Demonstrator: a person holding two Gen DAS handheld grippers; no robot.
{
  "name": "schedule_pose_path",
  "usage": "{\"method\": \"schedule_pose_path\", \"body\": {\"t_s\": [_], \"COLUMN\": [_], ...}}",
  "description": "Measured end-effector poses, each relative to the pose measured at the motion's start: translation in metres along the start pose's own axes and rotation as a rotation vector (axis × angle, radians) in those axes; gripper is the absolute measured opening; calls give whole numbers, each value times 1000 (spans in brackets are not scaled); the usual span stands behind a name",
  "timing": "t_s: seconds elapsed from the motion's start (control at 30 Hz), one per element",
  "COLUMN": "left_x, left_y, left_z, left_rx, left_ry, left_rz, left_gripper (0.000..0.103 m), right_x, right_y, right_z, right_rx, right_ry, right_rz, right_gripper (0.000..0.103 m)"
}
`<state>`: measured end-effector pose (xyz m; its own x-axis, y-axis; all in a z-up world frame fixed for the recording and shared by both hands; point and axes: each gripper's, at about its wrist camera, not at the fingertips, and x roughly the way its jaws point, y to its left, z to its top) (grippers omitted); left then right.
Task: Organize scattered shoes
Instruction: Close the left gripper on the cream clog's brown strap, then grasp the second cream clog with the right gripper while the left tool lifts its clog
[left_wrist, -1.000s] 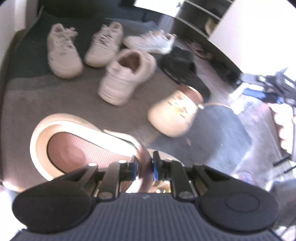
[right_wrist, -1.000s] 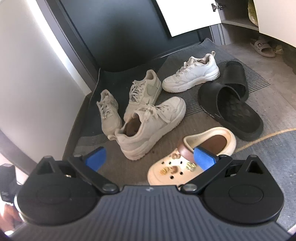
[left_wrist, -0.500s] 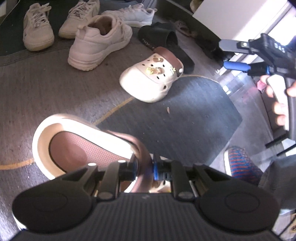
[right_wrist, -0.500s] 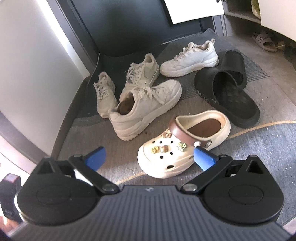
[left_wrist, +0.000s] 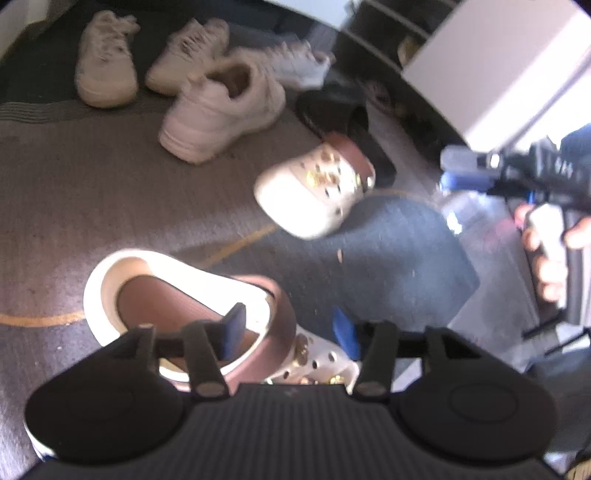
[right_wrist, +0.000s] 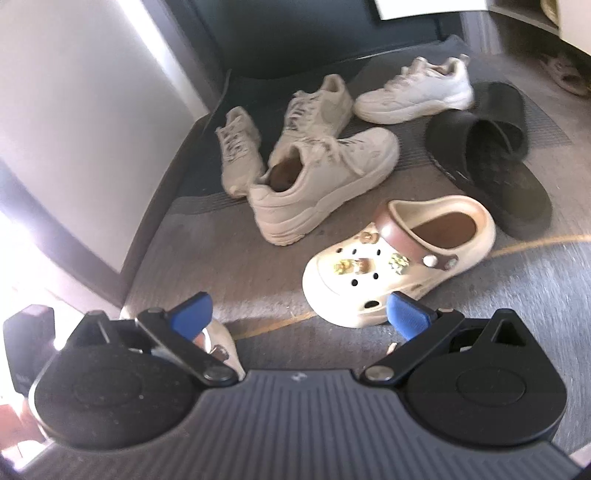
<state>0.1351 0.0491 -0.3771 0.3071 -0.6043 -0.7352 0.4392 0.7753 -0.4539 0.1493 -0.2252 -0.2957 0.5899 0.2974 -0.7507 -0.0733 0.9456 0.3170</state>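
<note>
We work over a grey floor mat (right_wrist: 229, 266) crossed by a thin yellow line, with a dark door behind it and an open shoe cabinet (left_wrist: 391, 40) off to one side. Taking the cream clog with charms (right_wrist: 399, 258) as our landmark: it lies on the mat with its toe toward us in the right wrist view. Just behind it and to its left sits a chunky cream sneaker (right_wrist: 321, 184), and behind that sneaker are two more pale sneakers (right_wrist: 240, 151) side by side. A white sneaker (right_wrist: 413, 92) lies farther back, and a pair of black slides (right_wrist: 491, 158) lies just to the clog's right.

Our right gripper (right_wrist: 299, 314) hovers near the clog's toe, jaws spread wide, holding nothing.

Our left gripper (left_wrist: 291, 328) has its jaws spread too. Its blue pads straddle the brown strap and rim of the matching second clog (left_wrist: 177, 291), one pad inside the opening and one outside, without pinching. This clog sits on the mat, well apart from the landmark clog (left_wrist: 314, 192).
</note>
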Motion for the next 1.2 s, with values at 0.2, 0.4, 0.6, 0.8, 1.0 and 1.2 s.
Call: {"method": "schedule_pose_path", "body": {"t_s": [0.2, 0.4, 0.6, 0.8, 1.0, 1.2], "left_x": [-44, -75, -83, -75, -70, -67], "left_y": [8, 34, 59, 55, 45, 38], "left_z": [4, 7, 19, 17, 17, 7], "left_rx": [15, -40, -142, -98, -19, -9], "left_ry": [-132, -260, -332, -302, -282, -275], "left_rz": [139, 239, 287, 286, 272, 256], "left_gripper": [81, 88, 88, 88, 87, 87], "right_x": [9, 37, 115, 176, 220, 214], "right_y": [22, 60, 108, 143, 144, 120], "right_z": [18, 41, 47, 15, -4, 1], "right_rx": [-216, -455, -480, -548, -529, -336], "right_ry": [40, 160, 432, 600, 735, 816], "right_rz": [39, 82, 117, 102, 56, 136], "right_gripper": [103, 103, 84, 72, 46, 21]}}
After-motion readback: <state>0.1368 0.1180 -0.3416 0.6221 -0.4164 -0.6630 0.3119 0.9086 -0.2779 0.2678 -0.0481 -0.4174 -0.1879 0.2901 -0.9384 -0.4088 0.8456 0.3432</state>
